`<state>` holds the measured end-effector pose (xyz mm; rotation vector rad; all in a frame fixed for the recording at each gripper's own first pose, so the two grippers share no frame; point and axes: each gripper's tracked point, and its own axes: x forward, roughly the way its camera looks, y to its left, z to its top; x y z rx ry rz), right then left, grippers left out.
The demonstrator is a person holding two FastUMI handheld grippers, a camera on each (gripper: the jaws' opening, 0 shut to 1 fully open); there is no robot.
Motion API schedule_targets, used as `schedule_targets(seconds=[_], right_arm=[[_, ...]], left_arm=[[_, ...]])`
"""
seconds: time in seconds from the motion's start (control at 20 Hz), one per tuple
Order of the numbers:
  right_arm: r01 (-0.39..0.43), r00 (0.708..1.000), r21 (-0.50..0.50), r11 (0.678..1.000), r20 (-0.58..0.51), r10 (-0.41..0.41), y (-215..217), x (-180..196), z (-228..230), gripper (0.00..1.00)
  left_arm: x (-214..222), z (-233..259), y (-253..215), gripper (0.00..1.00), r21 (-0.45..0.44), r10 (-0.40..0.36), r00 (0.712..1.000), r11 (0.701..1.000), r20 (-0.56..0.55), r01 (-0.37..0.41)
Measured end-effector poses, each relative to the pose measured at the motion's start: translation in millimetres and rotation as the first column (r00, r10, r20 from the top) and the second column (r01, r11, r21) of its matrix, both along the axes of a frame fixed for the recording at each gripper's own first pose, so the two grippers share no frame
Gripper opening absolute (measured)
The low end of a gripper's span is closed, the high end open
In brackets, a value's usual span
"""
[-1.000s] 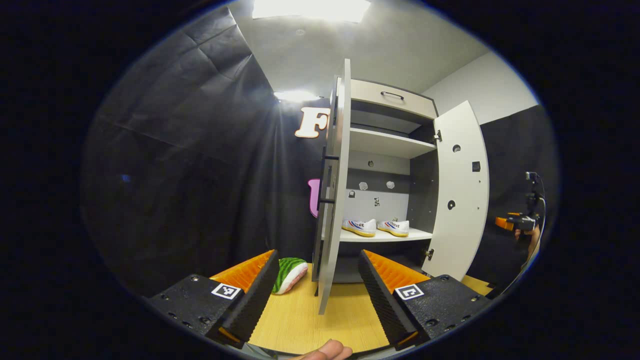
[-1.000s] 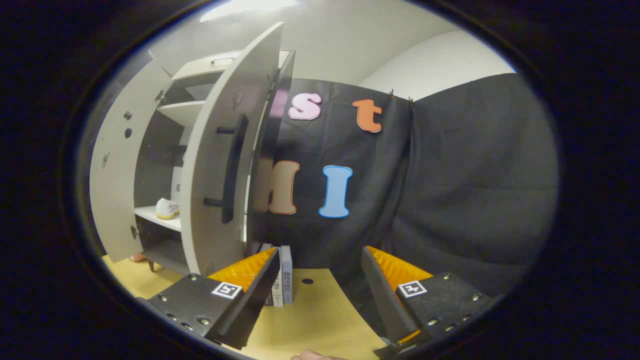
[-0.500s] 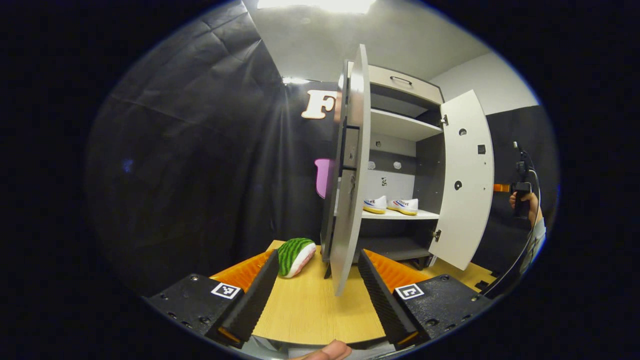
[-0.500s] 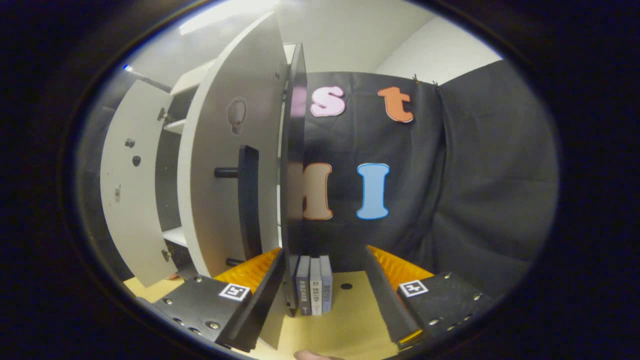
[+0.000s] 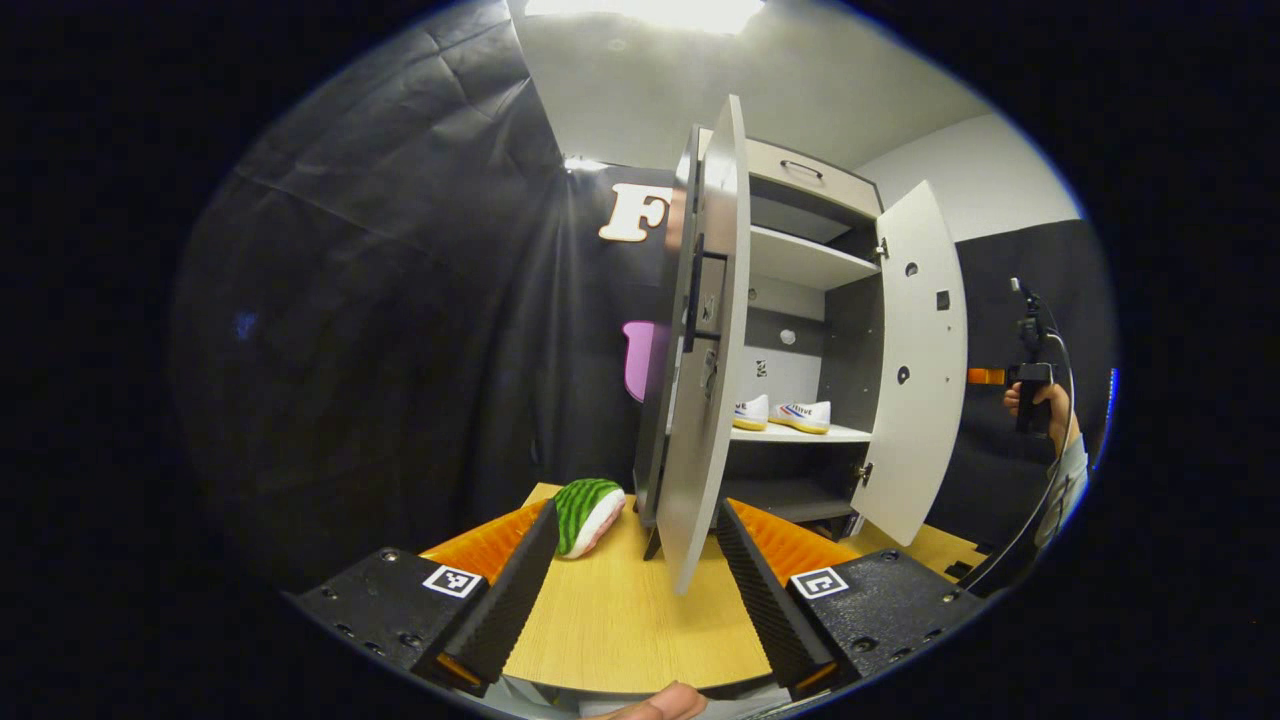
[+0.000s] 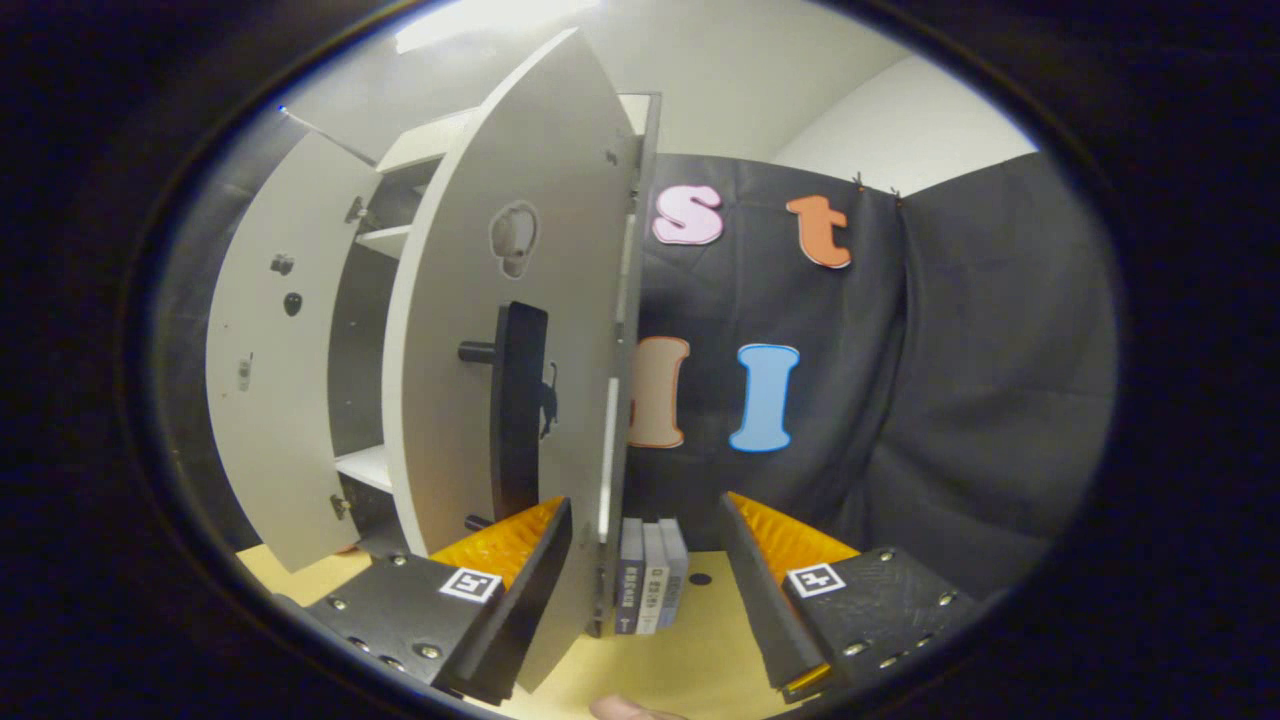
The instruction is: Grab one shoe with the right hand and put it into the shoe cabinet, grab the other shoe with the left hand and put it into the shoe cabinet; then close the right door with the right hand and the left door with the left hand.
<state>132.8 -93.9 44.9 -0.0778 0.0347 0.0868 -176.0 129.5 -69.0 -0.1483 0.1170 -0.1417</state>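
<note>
Right gripper [image 6: 645,560] hangs open and empty, its fingers spread on either side of the free vertical edge of the pale grey cabinet door [image 6: 500,330] standing just ahead of it. That door is ajar, its long axis upright, its outer face with the long black bar handle [image 6: 518,410] lying to the left of the gap between the fingers. So the push to shut it, I judge, has to go leftward across that face, and the right hand is clearly the nearer one.

Left gripper [image 5: 635,570] is open too, holding nothing, with the edge of the other grey door [image 5: 705,380] rising just beyond its fingers over the light wooden table [image 5: 620,630]. A green striped watermelon-slice toy [image 5: 585,512] lies on the table left of that door.

Farther in, both white low shoes with coloured side stripes and yellowish soles [image 5: 785,413] sit side by side on the cabinet's white middle shelf [image 5: 800,435]. Three grey upright books [image 6: 650,585] stand by the cabinet's flank.
</note>
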Motion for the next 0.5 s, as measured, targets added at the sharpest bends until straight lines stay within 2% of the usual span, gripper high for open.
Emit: schedule_targets(seconds=[0.1,0.2,0.25,0.3,0.35,0.4,0.5], right_arm=[[-0.021,1.000,0.000,1.000,0.016,0.021,29,3,0,0.87],[-0.054,0.998,0.029,0.998,0.038,0.052,62,5,0,0.89],[-0.117,0.992,0.072,0.991,0.053,0.113,85,0,3,0.89],[-0.223,0.974,0.142,0.964,0.068,0.215,118,-7,8,0.88],[-0.285,0.958,0.176,0.942,0.081,0.275,144,-17,10,0.91],[-0.284,0.957,0.170,0.944,0.107,0.269,152,-23,7,0.99],[-0.218,0.965,0.112,0.969,0.175,0.197,137,-41,16,0.97]], left_arm=[[6,6,1,0.93,0.011,0.012,1.000,1.000,0.013,-0.012],[7,11,1,0.96,0.017,0.021,1.000,1.000,0.020,-0.021],[8,12,2,0.96,0.017,0.029,0.999,0.999,0.021,-0.029],[10,15,4,0.96,0.021,0.033,0.999,0.999,0.023,-0.033],[12,16,6,0.96,0.026,0.040,0.999,0.999,0.027,-0.041],[10,16,7,0.96,0.034,0.050,0.998,0.998,0.023,-0.051],[14,11,14,0.96,0.064,0.073,0.997,0.995,0.007,-0.074]])
